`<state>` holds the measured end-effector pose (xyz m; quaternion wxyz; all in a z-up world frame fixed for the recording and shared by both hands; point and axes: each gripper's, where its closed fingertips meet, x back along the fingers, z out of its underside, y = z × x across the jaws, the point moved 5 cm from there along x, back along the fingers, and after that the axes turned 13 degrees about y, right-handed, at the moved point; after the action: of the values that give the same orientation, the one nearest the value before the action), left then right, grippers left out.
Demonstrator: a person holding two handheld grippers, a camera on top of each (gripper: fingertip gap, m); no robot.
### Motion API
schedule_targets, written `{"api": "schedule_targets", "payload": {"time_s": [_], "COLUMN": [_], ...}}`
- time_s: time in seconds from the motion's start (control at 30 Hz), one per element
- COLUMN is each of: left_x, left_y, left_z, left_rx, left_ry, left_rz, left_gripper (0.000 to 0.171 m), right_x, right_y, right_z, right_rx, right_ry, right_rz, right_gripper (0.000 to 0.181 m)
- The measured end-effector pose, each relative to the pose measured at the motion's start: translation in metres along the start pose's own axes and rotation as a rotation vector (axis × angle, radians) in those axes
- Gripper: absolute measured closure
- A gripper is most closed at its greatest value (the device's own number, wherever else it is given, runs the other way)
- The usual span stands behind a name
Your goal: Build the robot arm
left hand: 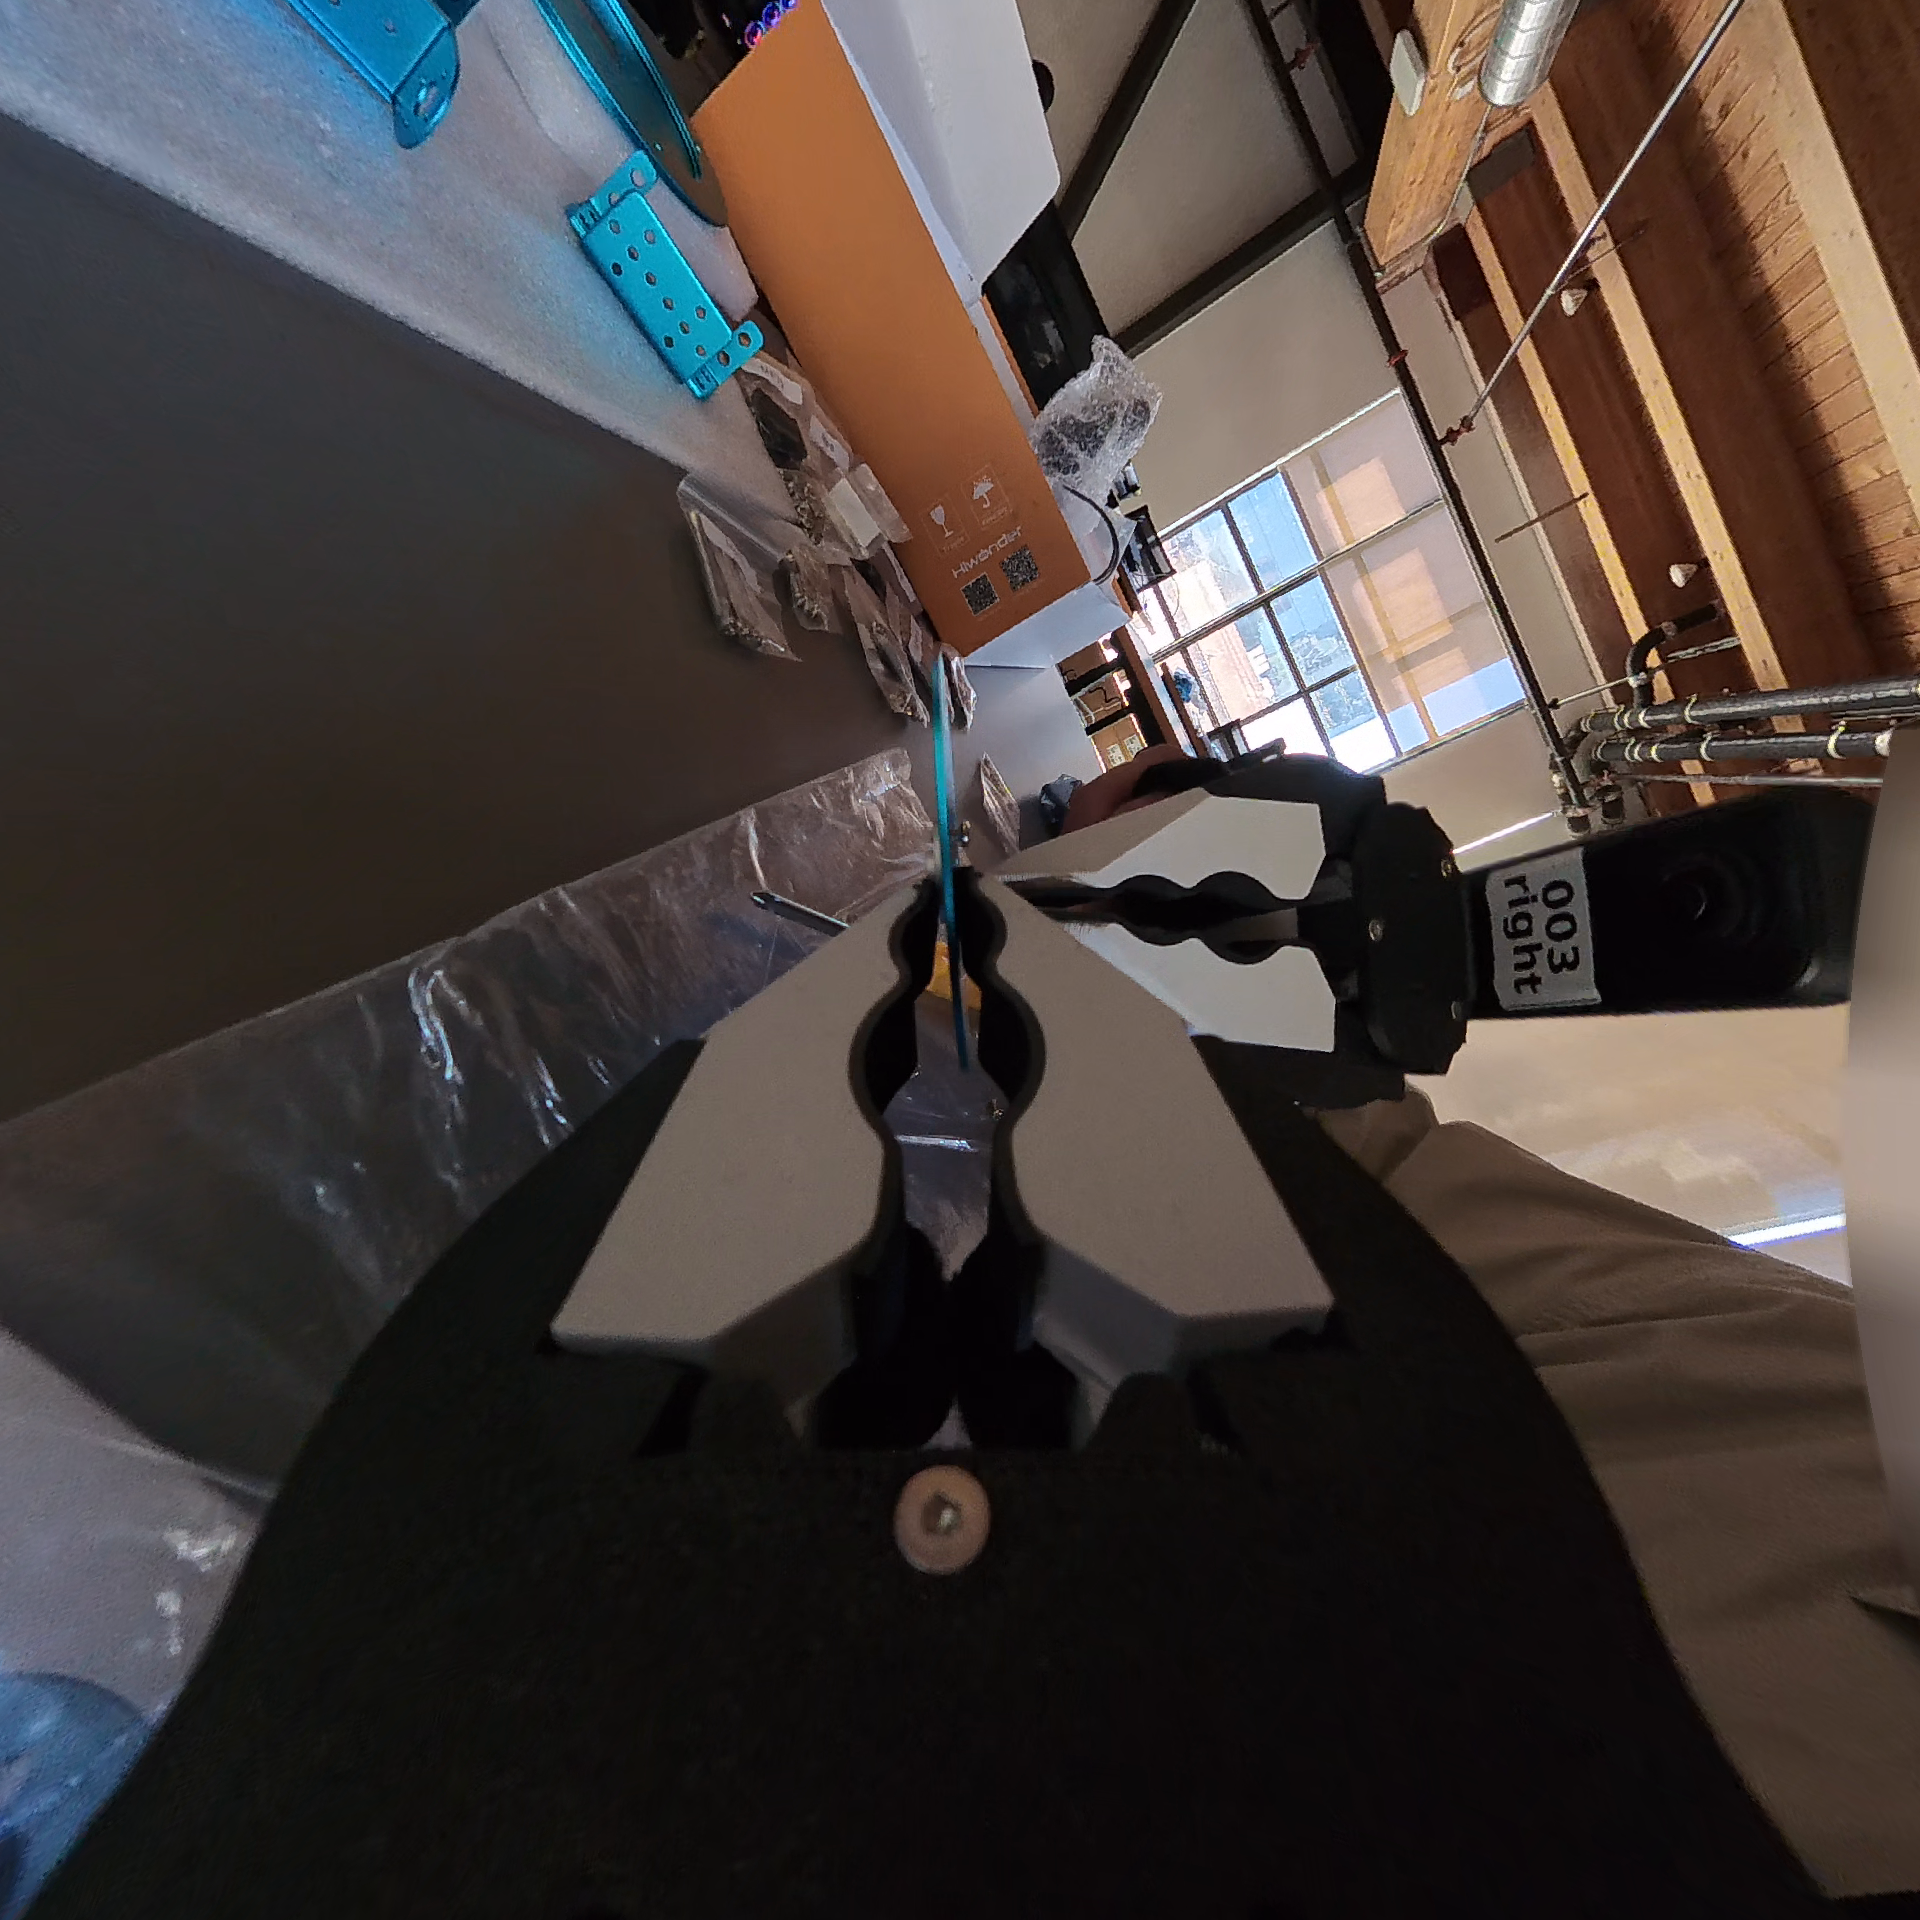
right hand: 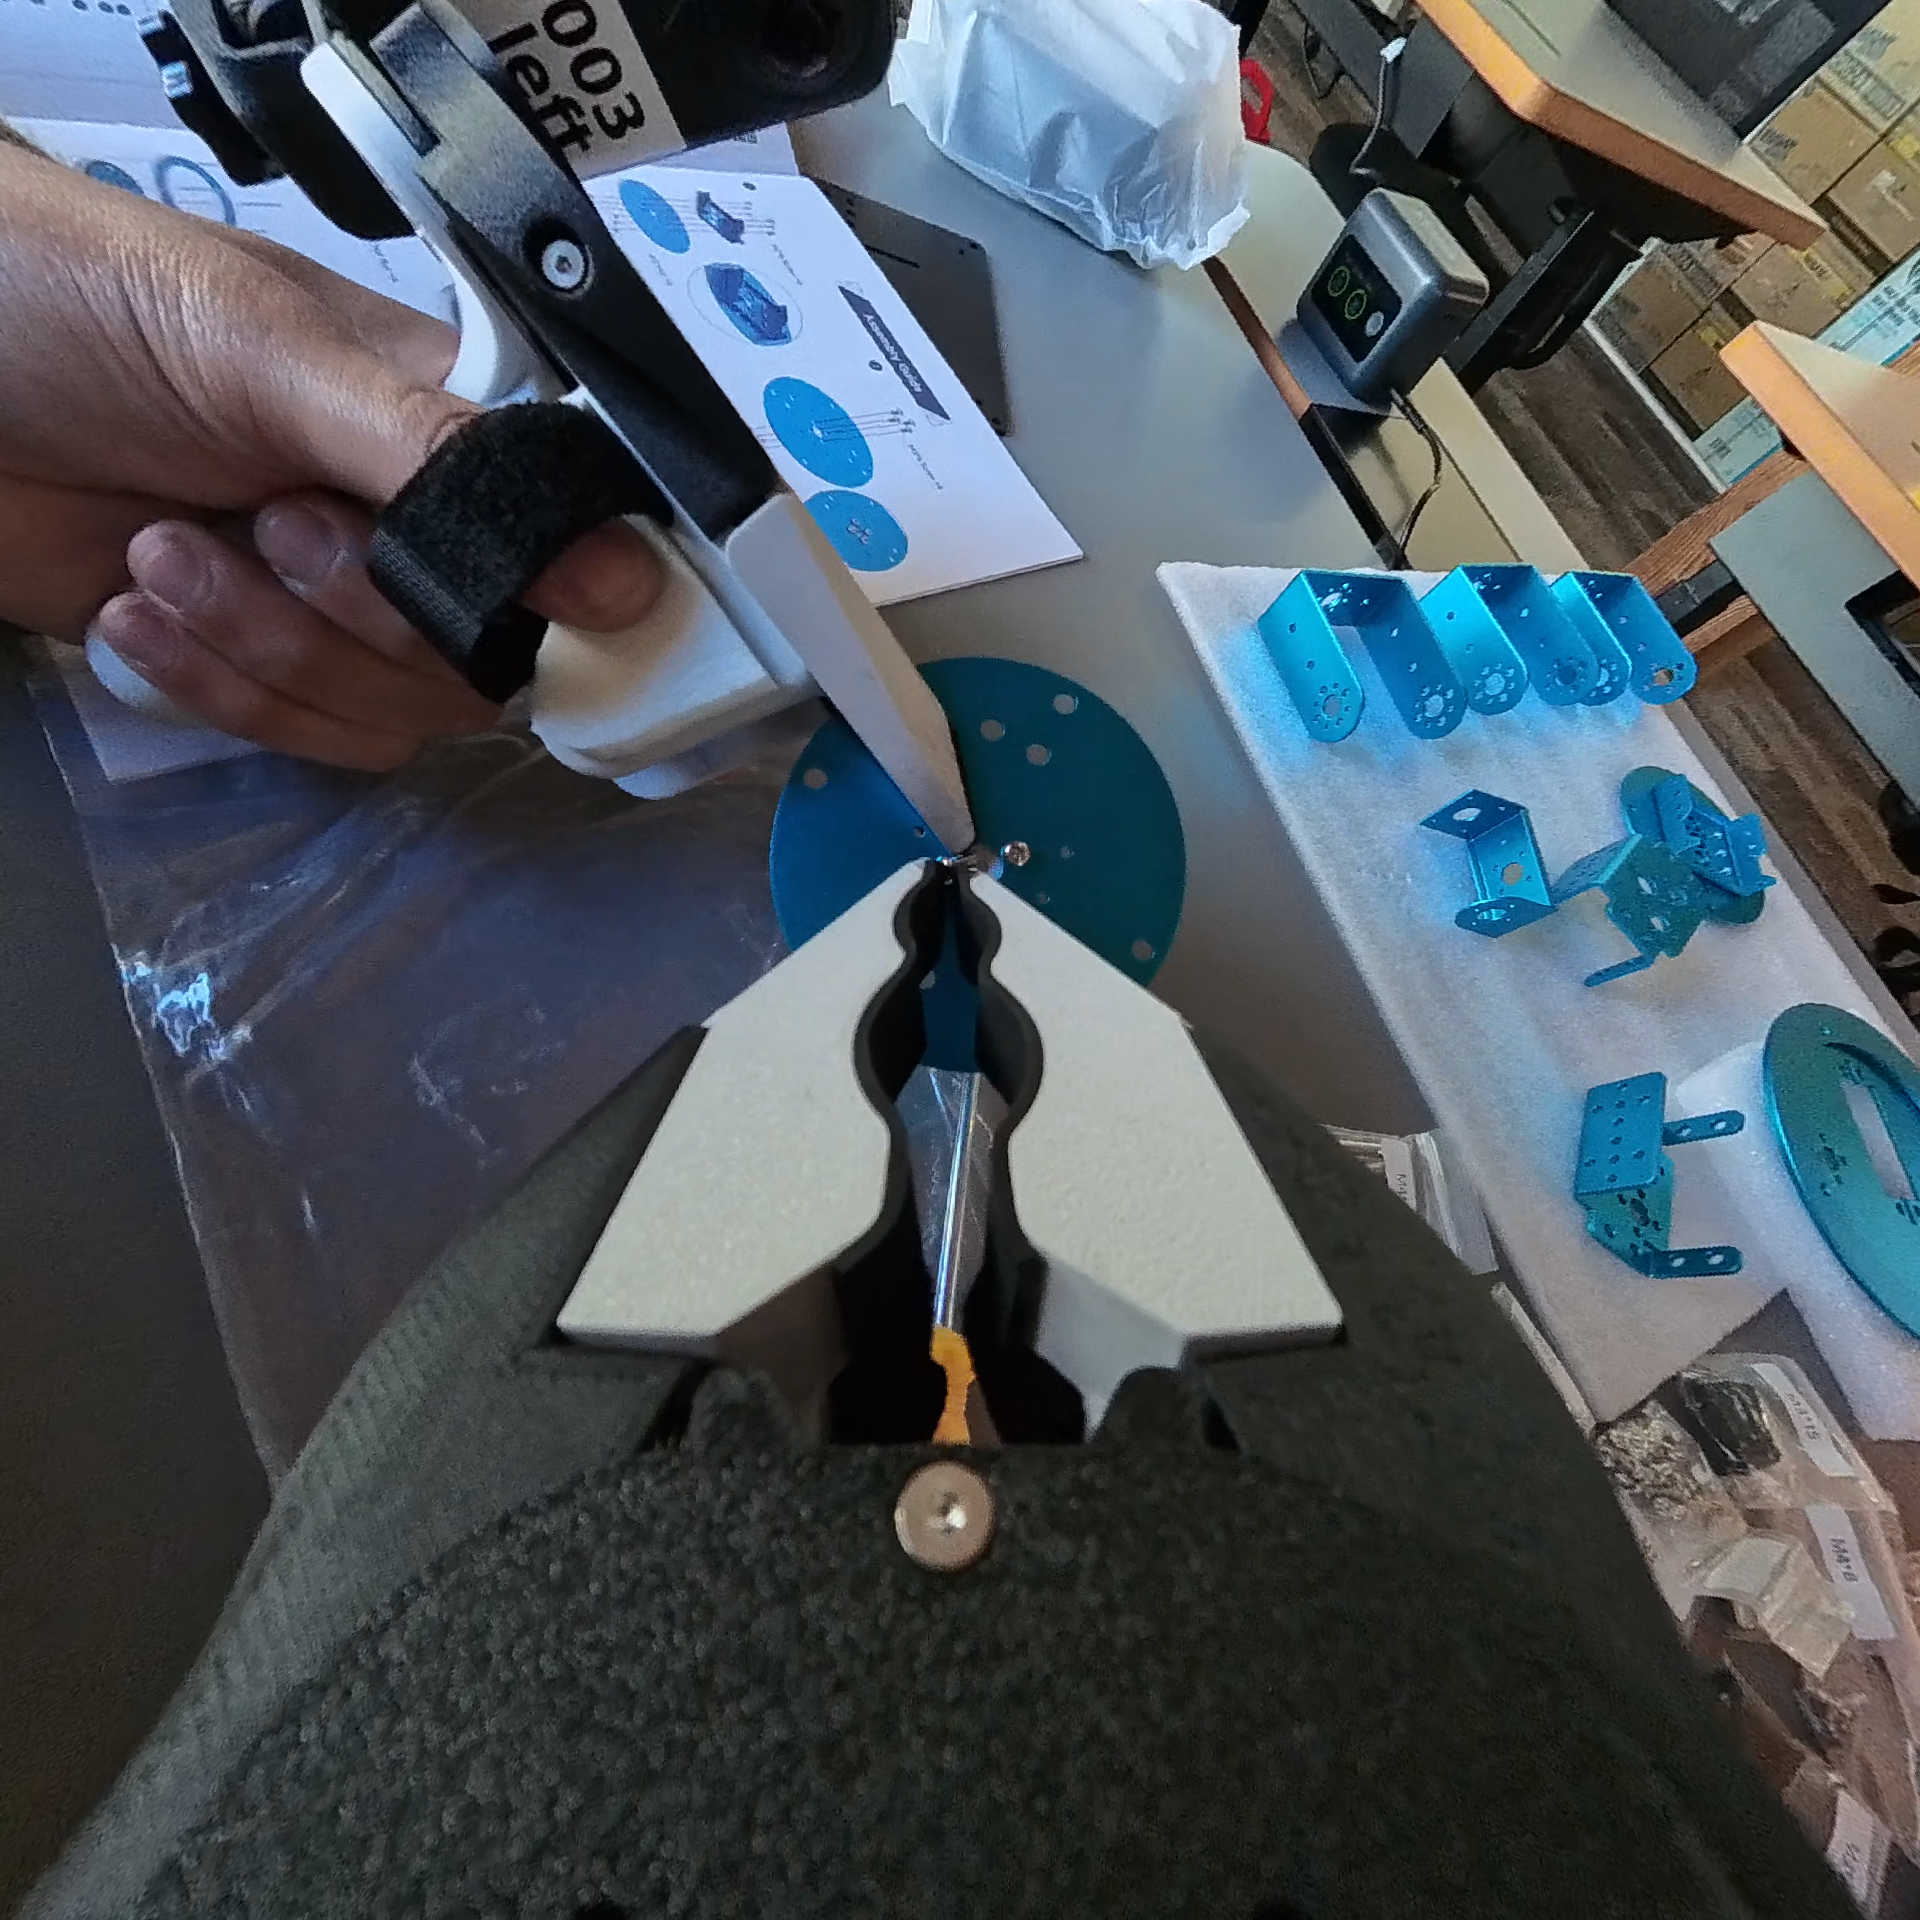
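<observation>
Workshop / assembly space in an industrial loft. Exposed wood ceiling [left hand: 1621,343] with pipes [left hand: 1745,727], big grid window [left hand: 1340,613]. Grey worktable [right hand: 1164,436] with blue metal brackets [right hand: 1475,649] on white foam [right hand: 1382,935], printed assembly sheet [right hand: 831,416], bagged screws [right hand: 1766,1538], orange box [left hand: 862,343]. Stacked cardboard boxes [right hand: 1829,135] behind.

The left gripper [left hand: 951,883] is pinched tight at its tips. The right gripper [right hand: 948,868] is pinched tight too. A hand [right hand: 208,468] grips the left one's handle.
</observation>
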<state>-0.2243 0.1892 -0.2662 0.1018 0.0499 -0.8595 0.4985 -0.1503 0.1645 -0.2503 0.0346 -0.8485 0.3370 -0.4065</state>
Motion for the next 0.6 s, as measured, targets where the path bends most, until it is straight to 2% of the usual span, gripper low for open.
{"api": "schedule_targets", "payload": {"time_s": [0.13,0.37,0.53,0.6], "left_x": [0.0,0.002,0.002,0.002], "left_y": [-0.002,-0.003,-0.005,-0.005], "left_z": [0.0,-0.001,-0.001,0.0], "left_rx": [-0.035,-0.049,-0.064,-0.069], "left_ry": [0.003,-0.01,-0.01,-0.007], "left_rz": [-0.007,-0.002,0.005,0.004], "left_gripper": [0.168,0.168,0.168,0.168], "right_x": [0.002,0.009,0.005,0.002], "right_y": [-0.004,-0.013,-0.011,-0.014], "right_z": [0.0,-0.001,0.004,0.007], "right_rx": [-0.067,-0.3,-0.462,-0.512], "right_ry": [-0.017,-0.088,-0.071,-0.057], "right_rz": [-0.093,-0.4,-0.632,-0.652], "right_gripper": [0.181,0.181,0.181,0.181]}}
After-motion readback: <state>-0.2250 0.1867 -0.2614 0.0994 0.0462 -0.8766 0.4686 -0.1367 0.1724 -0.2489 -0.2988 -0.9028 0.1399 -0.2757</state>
